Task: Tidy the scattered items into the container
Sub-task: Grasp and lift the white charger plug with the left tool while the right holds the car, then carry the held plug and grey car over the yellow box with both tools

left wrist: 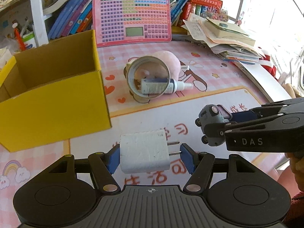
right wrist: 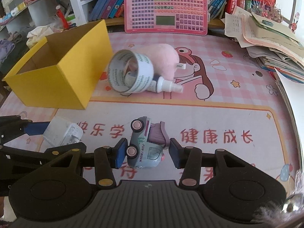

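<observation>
At bottom middle of left view, left claw [left wrist: 150, 156] grips white plug [left wrist: 144, 151], prongs [left wrist: 173, 148] poking right. Right claw [right wrist: 147, 152] at bottom middle of right view, shut on toy truck [right wrist: 147, 145] lying on side, wheels to left. Yellow box [right wrist: 62, 70] at upper left, open top, inside cannot tell. Tape ring [right wrist: 131, 72], spray bottle [right wrist: 165, 85], pink plush [right wrist: 163, 57] bunched just right of box on pink worktop [right wrist: 237, 98]. Pink chart [right wrist: 165, 7] stands behind.

Black tool [left wrist: 150, 156] with 2 blue pads [left wrist: 187, 157], "DAS" lettering.
</observation>
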Motion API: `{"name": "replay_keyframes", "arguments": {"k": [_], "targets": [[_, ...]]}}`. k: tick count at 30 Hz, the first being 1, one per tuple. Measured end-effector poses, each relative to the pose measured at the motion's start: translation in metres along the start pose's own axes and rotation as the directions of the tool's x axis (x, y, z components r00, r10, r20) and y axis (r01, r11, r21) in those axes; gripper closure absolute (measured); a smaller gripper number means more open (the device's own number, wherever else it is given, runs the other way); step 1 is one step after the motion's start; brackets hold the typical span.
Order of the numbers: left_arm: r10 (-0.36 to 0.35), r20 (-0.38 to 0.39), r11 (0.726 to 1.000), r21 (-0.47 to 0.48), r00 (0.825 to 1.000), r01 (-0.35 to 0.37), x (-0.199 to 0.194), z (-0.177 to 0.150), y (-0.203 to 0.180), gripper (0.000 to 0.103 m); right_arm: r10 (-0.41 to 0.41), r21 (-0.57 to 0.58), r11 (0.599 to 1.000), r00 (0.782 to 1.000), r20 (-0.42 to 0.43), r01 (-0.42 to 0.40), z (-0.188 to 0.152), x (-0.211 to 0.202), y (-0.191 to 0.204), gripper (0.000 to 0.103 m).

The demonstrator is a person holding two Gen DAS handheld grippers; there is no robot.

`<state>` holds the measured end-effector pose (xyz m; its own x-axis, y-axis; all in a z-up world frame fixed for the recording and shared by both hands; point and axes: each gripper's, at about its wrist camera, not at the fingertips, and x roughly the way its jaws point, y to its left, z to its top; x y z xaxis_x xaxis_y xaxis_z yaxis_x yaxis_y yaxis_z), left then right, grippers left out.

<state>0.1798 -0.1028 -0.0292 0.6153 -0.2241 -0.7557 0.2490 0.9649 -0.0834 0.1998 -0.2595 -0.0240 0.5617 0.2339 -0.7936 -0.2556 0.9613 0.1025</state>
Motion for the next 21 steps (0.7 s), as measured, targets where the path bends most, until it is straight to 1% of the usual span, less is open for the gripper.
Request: {"name": "replay_keyframes", "arguments": {"k": [21], "targets": [[0.007, 0.035, 0.999, -0.033, 0.999, -0.006, -0.077, -0.066, 0.049, 0.037, 0.018, -0.047, 0.999, 1.0, 0.015, -0.017, -0.053, -0.043, 0.089, 0.058]]}}
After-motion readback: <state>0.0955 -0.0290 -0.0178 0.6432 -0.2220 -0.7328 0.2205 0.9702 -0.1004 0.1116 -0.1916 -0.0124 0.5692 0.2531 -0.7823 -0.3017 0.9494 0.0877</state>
